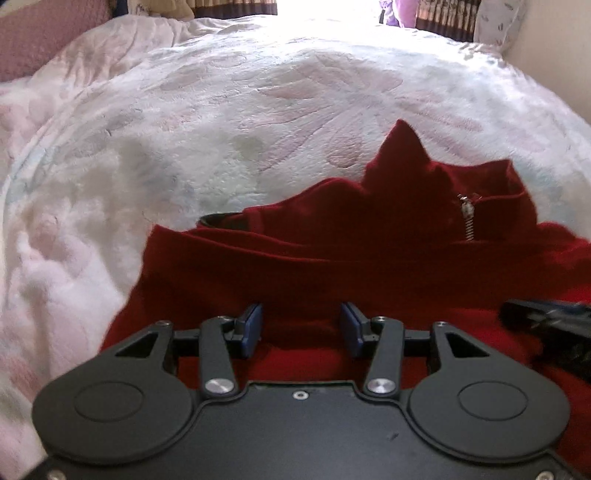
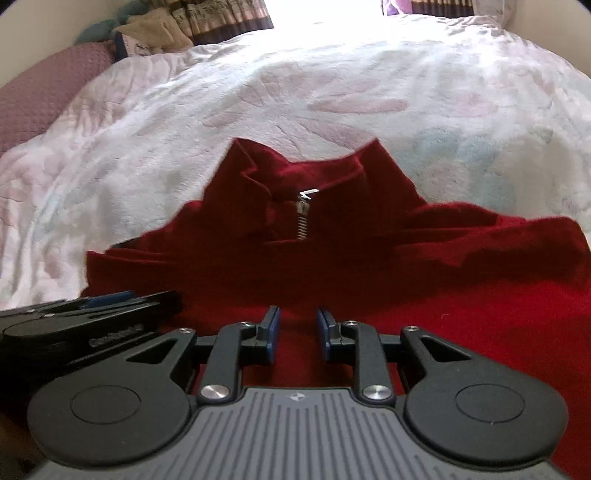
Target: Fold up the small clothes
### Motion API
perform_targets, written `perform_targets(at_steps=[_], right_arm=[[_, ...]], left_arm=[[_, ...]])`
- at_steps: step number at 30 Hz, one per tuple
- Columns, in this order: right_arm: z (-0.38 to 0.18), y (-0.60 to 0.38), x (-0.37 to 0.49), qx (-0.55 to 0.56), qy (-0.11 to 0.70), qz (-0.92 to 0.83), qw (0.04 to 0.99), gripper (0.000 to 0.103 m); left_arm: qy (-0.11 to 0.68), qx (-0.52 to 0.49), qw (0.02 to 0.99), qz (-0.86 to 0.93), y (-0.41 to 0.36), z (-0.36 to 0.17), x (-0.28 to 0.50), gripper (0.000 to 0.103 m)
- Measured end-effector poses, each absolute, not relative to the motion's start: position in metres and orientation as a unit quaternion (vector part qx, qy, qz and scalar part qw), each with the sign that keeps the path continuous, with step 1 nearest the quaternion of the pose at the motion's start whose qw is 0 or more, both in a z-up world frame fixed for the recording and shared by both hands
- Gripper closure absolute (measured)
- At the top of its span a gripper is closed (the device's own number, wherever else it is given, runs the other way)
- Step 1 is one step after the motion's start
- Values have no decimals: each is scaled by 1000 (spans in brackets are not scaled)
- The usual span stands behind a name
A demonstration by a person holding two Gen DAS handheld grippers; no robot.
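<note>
A small red fleece top (image 1: 332,266) (image 2: 424,280) lies on the bed with its collar (image 2: 314,173) toward the far side and a short metal zipper (image 1: 468,218) (image 2: 303,216) at the neck. My left gripper (image 1: 301,314) hovers low over the top's near left part, its blue pads (image 1: 254,325) wide apart with nothing pinched. Just to its right, my right gripper (image 2: 297,319) hangs over the middle of the top below the zipper, its jaws narrower but apart, with only fabric showing beneath. Each gripper shows in the other's view, the right gripper (image 1: 546,317) and the left gripper (image 2: 129,297).
A pale floral fleece blanket (image 1: 221,129) (image 2: 369,92) covers the bed. A pink pillow (image 1: 44,44) (image 2: 44,88) lies at the far left, with cushions (image 2: 155,29) and curtains (image 1: 236,7) behind it. A wall (image 1: 554,55) borders the right side.
</note>
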State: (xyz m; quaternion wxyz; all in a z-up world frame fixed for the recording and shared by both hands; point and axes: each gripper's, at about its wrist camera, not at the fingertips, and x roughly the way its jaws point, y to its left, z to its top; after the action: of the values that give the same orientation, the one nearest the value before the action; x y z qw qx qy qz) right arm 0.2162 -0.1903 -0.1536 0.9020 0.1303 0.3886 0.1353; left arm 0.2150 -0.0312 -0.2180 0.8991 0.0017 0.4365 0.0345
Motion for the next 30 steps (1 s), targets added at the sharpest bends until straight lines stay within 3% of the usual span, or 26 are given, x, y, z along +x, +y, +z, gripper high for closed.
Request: perform_targets(at_steps=[6, 11, 14, 19, 30], right_arm=[[-154, -211, 214, 124, 388, 92, 909, 76], [-155, -244, 211, 114, 382, 41, 916, 77], [-159, -268, 213, 110, 383, -5, 917, 84], [-167, -306, 215, 155, 380, -46, 911, 89], [-129, -268, 183, 174, 350, 33, 920, 74]], left_arm=[[442, 11, 895, 58, -10, -216, 216, 57], [445, 3, 891, 96, 24, -219, 215, 49], [447, -44, 888, 95, 45, -221, 218, 47], [438, -23, 893, 99, 39, -222, 218, 48], [422, -24, 906, 35, -20, -162, 183, 50]])
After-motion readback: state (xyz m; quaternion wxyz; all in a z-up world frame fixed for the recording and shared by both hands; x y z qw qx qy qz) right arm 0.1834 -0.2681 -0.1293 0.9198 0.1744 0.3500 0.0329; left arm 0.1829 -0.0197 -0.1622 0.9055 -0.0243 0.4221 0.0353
